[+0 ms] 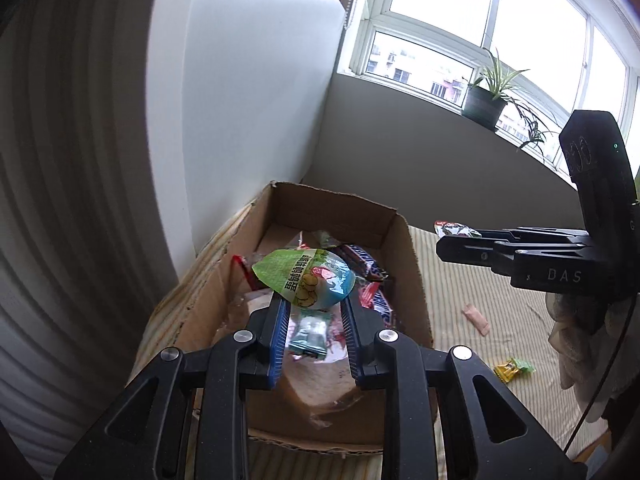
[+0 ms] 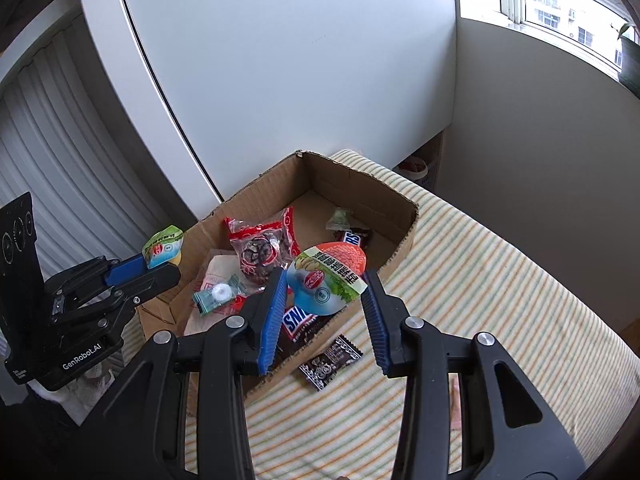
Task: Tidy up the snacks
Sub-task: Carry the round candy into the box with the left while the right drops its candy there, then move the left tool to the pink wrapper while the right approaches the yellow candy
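Both grippers hover over the open cardboard box (image 2: 404, 216), each carrying one sealed jelly cup, which suggests the person is loading the box with both hands at once.

The left gripper (image 1: 316, 312) has its blue pads pressed against the sides of a green-lidded jelly cup (image 1: 306, 278), lid facing the camera. It hangs above the middle of the box, over a Snickers bar (image 1: 362, 264) lying at about 1 o'clock from the cup and a teal-wrapped candy (image 1: 310, 330) below the fingers. Holding the cup by its walls rather than its foil rim probably keeps the thin lid from buckling.

The right gripper (image 2: 326, 300) carries an orange-lidded jelly cup (image 2: 330, 278) between its blue pads; the left pad touches the cup, while the right pad seems to stand a little off its rim, so whether this grasp is firm cannot be told. The cup sits above the box's near wall, at roughly 5 o'clock from a red-wrapped snack (image 2: 262, 250) inside.

Some snacks remain on the striped cloth (image 2: 500, 300): a black sachet (image 2: 331, 362) just outside the near wall at 6 o'clock from the orange cup, and, in the left view, a pink packet (image 1: 476, 319) and a yellow-green wrapper (image 1: 514, 369) well apart from the box. The task therefore looks partly done, with releasing both cups into the box as the likely next step.
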### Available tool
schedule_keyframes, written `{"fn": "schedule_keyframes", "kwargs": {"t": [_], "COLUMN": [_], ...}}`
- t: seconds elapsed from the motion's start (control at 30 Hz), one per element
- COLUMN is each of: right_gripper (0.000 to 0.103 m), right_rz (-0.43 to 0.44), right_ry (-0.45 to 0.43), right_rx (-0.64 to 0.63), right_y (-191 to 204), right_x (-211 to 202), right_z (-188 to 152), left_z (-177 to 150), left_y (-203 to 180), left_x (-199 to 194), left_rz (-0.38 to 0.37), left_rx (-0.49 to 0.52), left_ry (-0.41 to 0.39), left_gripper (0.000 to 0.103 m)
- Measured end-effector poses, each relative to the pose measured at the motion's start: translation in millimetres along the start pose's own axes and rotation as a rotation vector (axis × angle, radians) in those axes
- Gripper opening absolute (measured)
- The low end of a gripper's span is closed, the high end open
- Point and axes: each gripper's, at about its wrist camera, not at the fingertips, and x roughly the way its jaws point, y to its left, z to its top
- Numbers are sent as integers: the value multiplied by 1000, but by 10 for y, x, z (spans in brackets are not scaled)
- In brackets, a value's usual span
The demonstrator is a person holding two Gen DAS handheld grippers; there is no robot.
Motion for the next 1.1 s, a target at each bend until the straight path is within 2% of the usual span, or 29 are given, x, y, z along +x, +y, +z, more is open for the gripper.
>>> {"fn": "schedule_keyframes", "kwargs": {"t": [0.13,0.27,0.43,0.57,0.87,1.1], "right_gripper": [41,46,46,55,55,55], "right_rz": [7,3,-2,-14,-42,-94], "right_ry": [18,31,36,20,10,6], "right_rx": [-15,-28,-30,-24,11,52], "right_y": [140,261,304,262,10,-330], "right_x": [186,308,335,239,-36,-368], "right_z": [61,95,109,87,-16,-234], "left_z": [-7,-24,-56,-46,-52,-44], "left_y": [191,227,220,239,129,-105], "left_x": [56,77,65,58,85,78], "left_rz": [-17,-9,-14,-21,-28,-57], "left_rx": [-43,-37,-30,-42,-25,3], "left_ry": [28,35,34,32,36,34], "left_gripper": [24,24,26,29,29,29]}}
